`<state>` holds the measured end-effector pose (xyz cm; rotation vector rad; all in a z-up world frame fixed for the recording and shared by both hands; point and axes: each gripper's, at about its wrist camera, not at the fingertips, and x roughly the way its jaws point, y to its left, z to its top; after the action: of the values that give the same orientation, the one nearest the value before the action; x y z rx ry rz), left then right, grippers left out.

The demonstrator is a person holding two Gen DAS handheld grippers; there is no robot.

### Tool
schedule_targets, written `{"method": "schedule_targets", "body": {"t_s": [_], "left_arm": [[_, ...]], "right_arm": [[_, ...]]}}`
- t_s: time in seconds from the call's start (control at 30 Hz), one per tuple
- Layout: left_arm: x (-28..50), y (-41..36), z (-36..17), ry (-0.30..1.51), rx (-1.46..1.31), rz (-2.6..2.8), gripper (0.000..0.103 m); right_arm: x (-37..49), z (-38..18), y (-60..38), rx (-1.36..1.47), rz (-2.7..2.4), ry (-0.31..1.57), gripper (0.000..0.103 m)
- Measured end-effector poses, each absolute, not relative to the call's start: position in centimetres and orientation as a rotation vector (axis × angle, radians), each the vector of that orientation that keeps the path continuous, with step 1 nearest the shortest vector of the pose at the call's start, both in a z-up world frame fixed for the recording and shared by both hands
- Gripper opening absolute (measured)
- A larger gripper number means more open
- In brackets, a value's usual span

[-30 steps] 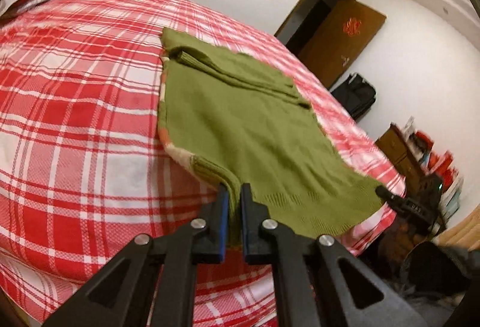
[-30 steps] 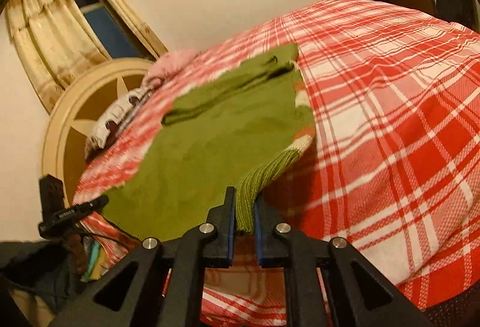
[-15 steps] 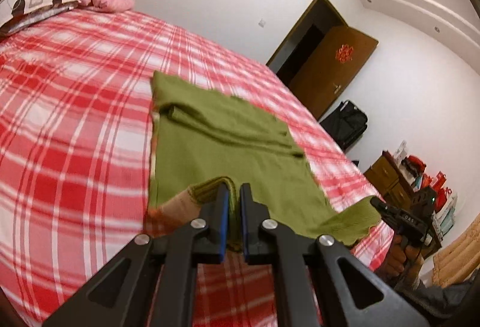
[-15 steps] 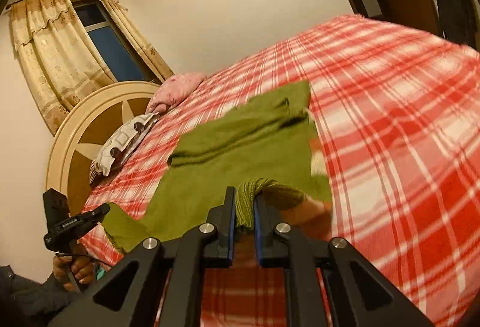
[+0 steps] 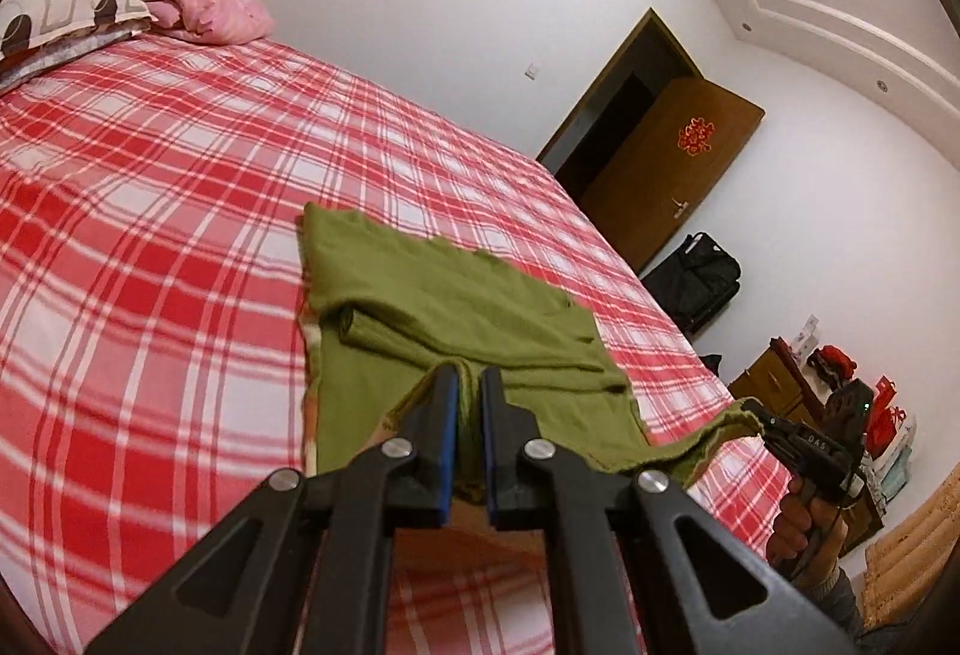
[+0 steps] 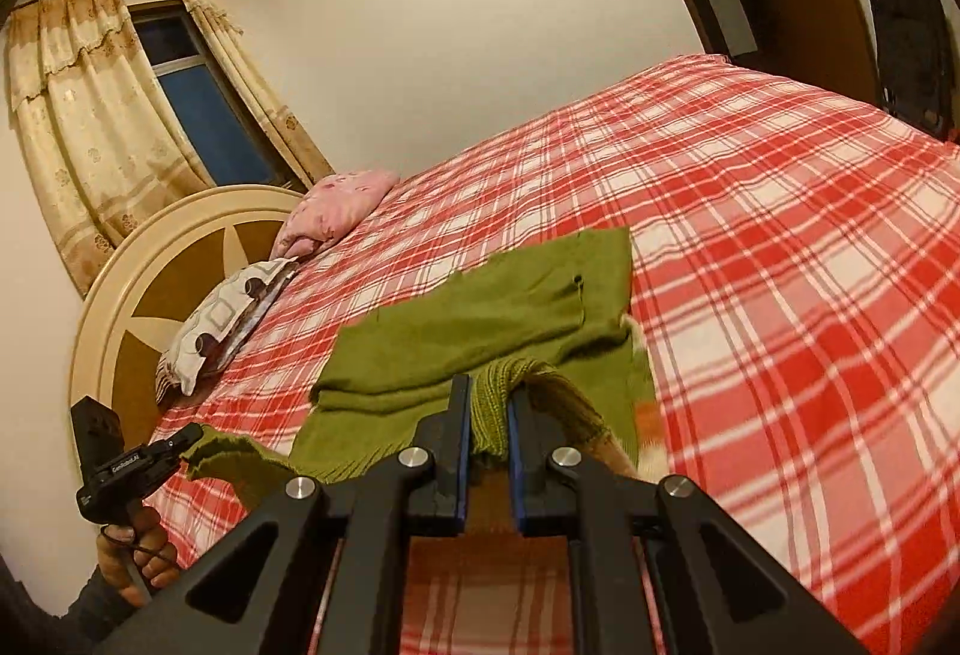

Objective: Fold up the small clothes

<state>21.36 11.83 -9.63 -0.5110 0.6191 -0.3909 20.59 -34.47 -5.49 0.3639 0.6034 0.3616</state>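
**Green sweater hem raised over the bed**

The left gripper (image 5: 470,397) and right gripper (image 6: 487,403) are each clamped on a corner of the green knit sweater's (image 5: 444,295) ribbed hem, holding it above the garment's upper half, which lies flat on the red plaid bedspread (image 5: 150,235).

sweater (image 5: 420,295) on bed (image 5: 150,235) | pillows (image 5: 198,0) behind, at headboard (image 6: 150,259)
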Motion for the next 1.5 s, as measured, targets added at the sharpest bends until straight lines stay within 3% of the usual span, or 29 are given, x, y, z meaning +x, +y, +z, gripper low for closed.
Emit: {"method": "schedule_targets", "body": {"t_s": [0.57,1.07,1.13,1.17,1.27,1.37,1.5], "left_arm": [[31.5,13.1,-9.5,0.640,-0.530,-0.348,0.007],[39.7,14.7,-12.0,0.668,-0.484,-0.268,0.002],[40.0,13.5,-12.7,0.711,-0.412,-0.268,0.008],[40.4,13.2,-13.2,0.733,-0.403,-0.278,0.017],[41.3,12.7,-14.2,0.774,-0.380,-0.266,0.057],[42.1,12.3,-14.7,0.796,-0.358,-0.276,0.060],[43.2,10.7,-15.6,0.880,-0.267,-0.296,0.056]], "right_arm": [[31.9,-2.6,-31.4,0.241,0.329,0.600,0.009],[45.3,-6.7,-29.3,0.217,0.283,0.735,0.009],[46.5,-7.9,-29.4,0.229,0.277,0.757,0.009],[46.9,-8.4,-29.4,0.230,0.277,0.767,0.009],[47.7,-9.8,-29.3,0.217,0.271,0.795,0.009],[48.3,-10.7,-29.8,0.236,0.265,0.817,0.009],[48.0,-10.7,-29.9,0.217,0.269,0.821,0.009]]}}
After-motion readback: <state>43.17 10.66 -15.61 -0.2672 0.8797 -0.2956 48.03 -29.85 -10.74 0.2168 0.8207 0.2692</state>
